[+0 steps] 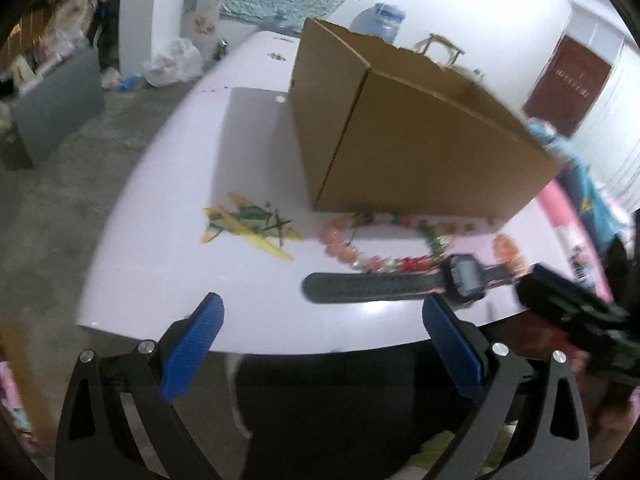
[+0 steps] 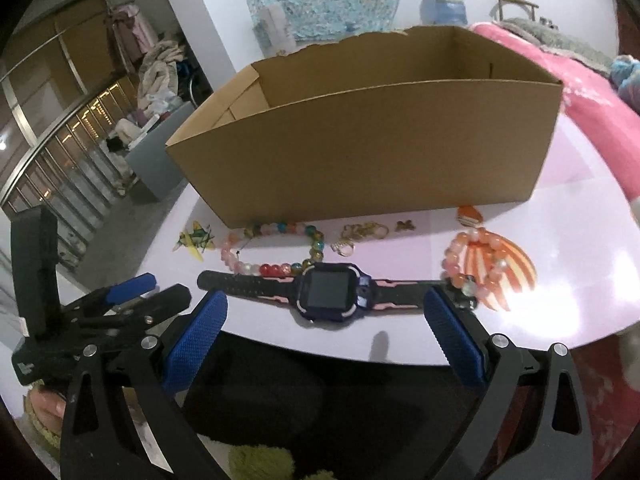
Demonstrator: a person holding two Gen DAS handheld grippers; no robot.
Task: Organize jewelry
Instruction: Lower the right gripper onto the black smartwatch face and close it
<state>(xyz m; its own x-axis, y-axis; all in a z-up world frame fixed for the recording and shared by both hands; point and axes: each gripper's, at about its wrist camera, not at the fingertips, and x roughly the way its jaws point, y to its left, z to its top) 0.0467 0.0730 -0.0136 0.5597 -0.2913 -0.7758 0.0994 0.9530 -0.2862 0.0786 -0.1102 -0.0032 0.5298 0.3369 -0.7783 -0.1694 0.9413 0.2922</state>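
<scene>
Nothing boxed yet: from 9 to 3 o'clock along the worktop (image 2: pixel 580 280) lie bead necklace (image 2: pixel 272 248), watch (image 2: pixel 328 290), gold chain (image 2: pixel 362 234), pink bracelet (image 2: pixel 476 260), all before the apparently empty cardboard box (image 2: pixel 360 148); left gripper (image 1: pixel 320 348) and right gripper (image 2: pixel 326 332) gape, holding nothing.

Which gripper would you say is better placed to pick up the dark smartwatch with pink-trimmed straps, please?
Probably the right gripper: its open jaws face the dark smartwatch head-on at the white table's near edge. The left gripper, also open, sits off the strap's end.
</scene>
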